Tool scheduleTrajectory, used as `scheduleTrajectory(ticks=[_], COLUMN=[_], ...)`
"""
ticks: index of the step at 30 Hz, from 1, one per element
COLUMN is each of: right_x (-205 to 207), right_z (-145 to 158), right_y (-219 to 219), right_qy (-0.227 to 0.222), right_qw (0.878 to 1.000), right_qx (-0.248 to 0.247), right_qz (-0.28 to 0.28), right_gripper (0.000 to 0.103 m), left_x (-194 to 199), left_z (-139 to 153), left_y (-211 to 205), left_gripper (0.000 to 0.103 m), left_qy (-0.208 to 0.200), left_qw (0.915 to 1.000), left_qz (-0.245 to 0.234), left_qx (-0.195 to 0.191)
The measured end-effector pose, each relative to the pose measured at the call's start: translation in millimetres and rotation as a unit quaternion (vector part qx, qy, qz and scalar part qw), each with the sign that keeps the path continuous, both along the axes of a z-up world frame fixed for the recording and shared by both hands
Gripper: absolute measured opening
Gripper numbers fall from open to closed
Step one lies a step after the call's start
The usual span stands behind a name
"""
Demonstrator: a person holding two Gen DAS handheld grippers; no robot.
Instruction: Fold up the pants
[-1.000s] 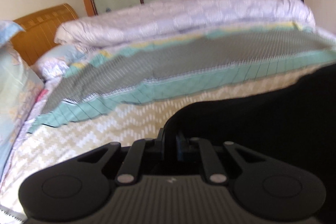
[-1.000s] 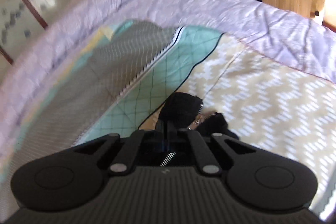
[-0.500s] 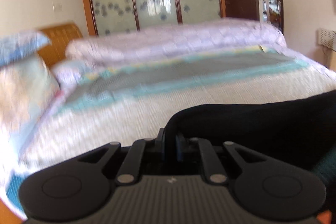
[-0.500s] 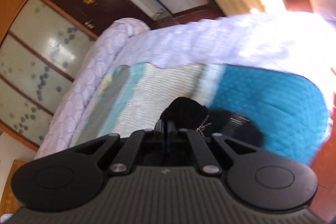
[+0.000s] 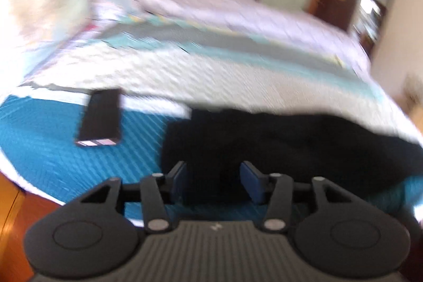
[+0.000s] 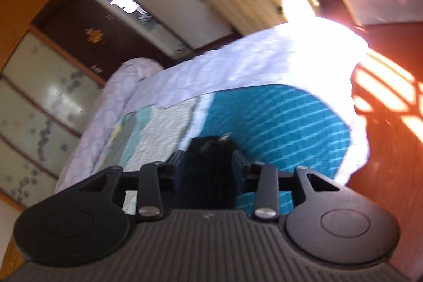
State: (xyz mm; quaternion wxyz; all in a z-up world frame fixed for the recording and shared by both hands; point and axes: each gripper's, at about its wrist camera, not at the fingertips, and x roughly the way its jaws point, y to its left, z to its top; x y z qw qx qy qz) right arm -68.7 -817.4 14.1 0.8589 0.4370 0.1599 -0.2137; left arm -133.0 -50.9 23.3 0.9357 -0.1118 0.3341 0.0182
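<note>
- Left tongs [image 5: 213, 183] stood wide, empty, above the black pants [image 5: 277, 139] on the bed's blue mattress [image 5: 47, 139].
- Right tongs [image 6: 208, 171] stood wide around a bunched end, not clamping.
- Judged: a fold just laid; next, regrasp an edge.

We see the black pants [image 5: 277, 139] lying in a long, flattish heap across the blue quilted part of the bed, with one bunched end [image 6: 208, 163] sitting between spread prongs.

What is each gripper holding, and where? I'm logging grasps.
Nothing is gripped: the left gripper and the right gripper both stand open, with the black pants lying loose between their fingers.
</note>
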Motion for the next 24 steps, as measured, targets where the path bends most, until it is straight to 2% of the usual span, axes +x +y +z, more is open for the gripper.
scheduleTrajectory(ticks=[2, 5, 6, 7, 9, 11, 12, 13, 14, 16, 17, 19, 21, 24], right_x=[12.3, 38.9, 47.5, 54.0, 65.7, 77.8, 83.1, 87.2, 89.7, 94.2, 96.3, 99.3, 100.1, 104.5], right_z=[3.0, 4.2, 2.5, -0.3, -8.9, -21.1, -26.7, -32.4, -36.9, -45.2, -47.8, -48.4, -44.0, -45.7], right_y=[20.4, 69.3, 88.5, 107.5, 143.3, 176.5, 191.2, 204.4, 215.6, 232.3, 239.6, 251.9, 260.1, 271.5], right_qy=[-0.008, 0.002, 0.005, 0.010, 0.023, 0.040, 0.051, 0.063, 0.073, 0.092, 0.100, 0.110, 0.112, 0.112], right_qw=[0.999, 0.992, 0.987, 0.983, 0.973, 0.963, 0.959, 0.954, 0.950, 0.942, 0.938, 0.932, 0.928, 0.925], right_qx=[-0.011, -0.035, -0.042, -0.049, -0.053, -0.049, -0.047, -0.047, -0.046, -0.042, -0.044, -0.056, -0.066, -0.065], right_qz=[0.044, 0.124, 0.153, 0.178, 0.222, 0.260, 0.276, 0.290, 0.300, 0.320, 0.329, 0.340, 0.349, 0.357], right_gripper=[0.043, 0.044, 0.044, 0.045, 0.045, 0.045, 0.045, 0.045, 0.045, 0.045, 0.045, 0.045, 0.045, 0.045], left_x=[15.0, 38.2, 47.8, 59.4, 82.1, 98.4, 105.3, 111.4, 113.2, 116.4, 116.4, 118.0, 119.7, 129.1], left_z=[3.4, -2.2, -6.9, -14.2, -32.5, -52.7, -60.9, -67.5, -70.9, -60.2, -47.0, -12.6, 13.2, 15.2], left_y=[16.9, 36.1, 40.7, 45.1, 48.9, 42.6, 38.0, 31.5, 22.9, 13.4, 16.0, 33.0, 49.2, 52.9], left_gripper=[0.055, 0.072, 0.085, 0.092, 0.092, 0.092, 0.083, 0.047, 0.038, 0.013, 0.011, 0.010, 0.010, 0.010], left_qy=[0.000, -0.005, 0.002, 0.015, 0.043, 0.066, 0.072, 0.076, 0.079, 0.049, 0.022, -0.044, -0.098, -0.101], left_qw=[0.9994, 0.9980, 0.9975, 0.9968, 0.9948, 0.9942, 0.9944, 0.9950, 0.9955, 0.9981, 0.9989, 0.9988, 0.9951, 0.9948], left_qz=[0.027, 0.039, 0.041, 0.041, 0.029, 0.014, 0.006, -0.003, -0.018, -0.032, -0.037, -0.010, 0.002, 0.001], left_qx=[-0.021, -0.050, -0.057, -0.068, -0.088, -0.084, -0.077, -0.065, -0.049, -0.020, -0.020, -0.018, -0.016, 0.008])
